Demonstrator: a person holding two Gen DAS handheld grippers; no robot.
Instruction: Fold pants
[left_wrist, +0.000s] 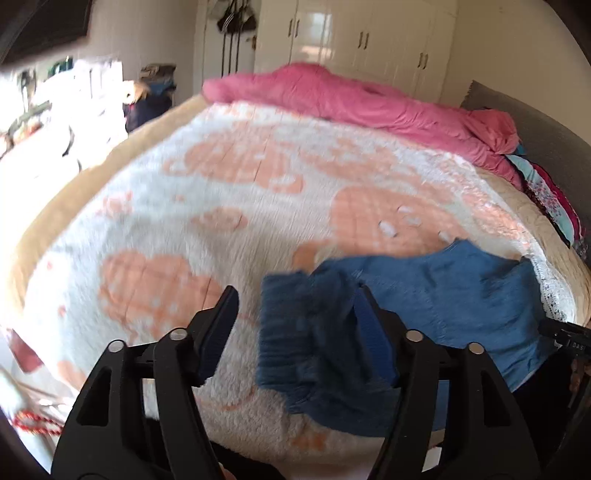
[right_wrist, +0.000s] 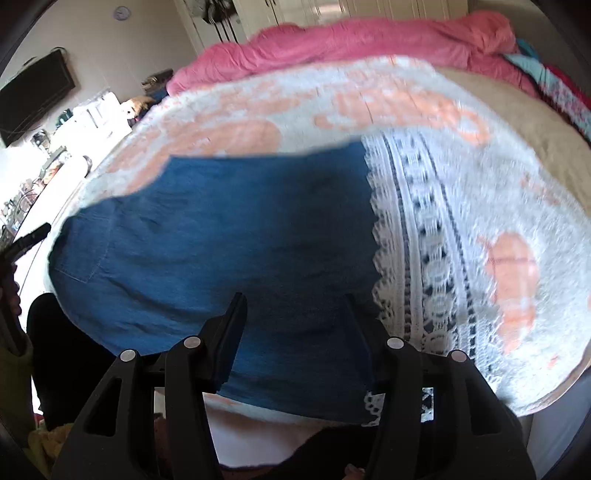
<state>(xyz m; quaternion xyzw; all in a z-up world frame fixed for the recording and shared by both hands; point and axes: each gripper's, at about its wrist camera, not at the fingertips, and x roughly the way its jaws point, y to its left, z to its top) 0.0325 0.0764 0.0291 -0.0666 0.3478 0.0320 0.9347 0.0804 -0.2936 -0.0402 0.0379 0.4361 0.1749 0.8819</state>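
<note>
While both pictures are smeared by motion blur, the blue denim pants (left_wrist: 424, 295) can be made out lying on the fluffy white blanket with orange cookie shapes (left_wrist: 184, 206) that covers the bed. In the left wrist view they fill the lower right of the frame, and a darker ribbed blue waistband (left_wrist: 295, 332) sits at lower centre, partly between the spread fingers (left_wrist: 218, 325) of the left gripper (left_wrist: 295, 314). The right finger overlaps the cloth, but I cannot tell whether it touches it; nothing is pinched. In the right wrist view the pants (right_wrist: 221, 240) spread across the centre and left of the frame, with a white lace trim (right_wrist: 417, 258) running down their right edge. The right gripper (right_wrist: 295, 317) sits at lower centre with its fingers (right_wrist: 231, 332) spread wide over the denim, gripping nothing. A crumpled pink duvet (left_wrist: 351, 96) lies along the top of the bed in both views, and white wardrobe doors (left_wrist: 354, 33) stand behind it at the upper centre of the left wrist frame. A dark wall-mounted screen (right_wrist: 33, 96) shows at the upper left of the right wrist frame.
</note>
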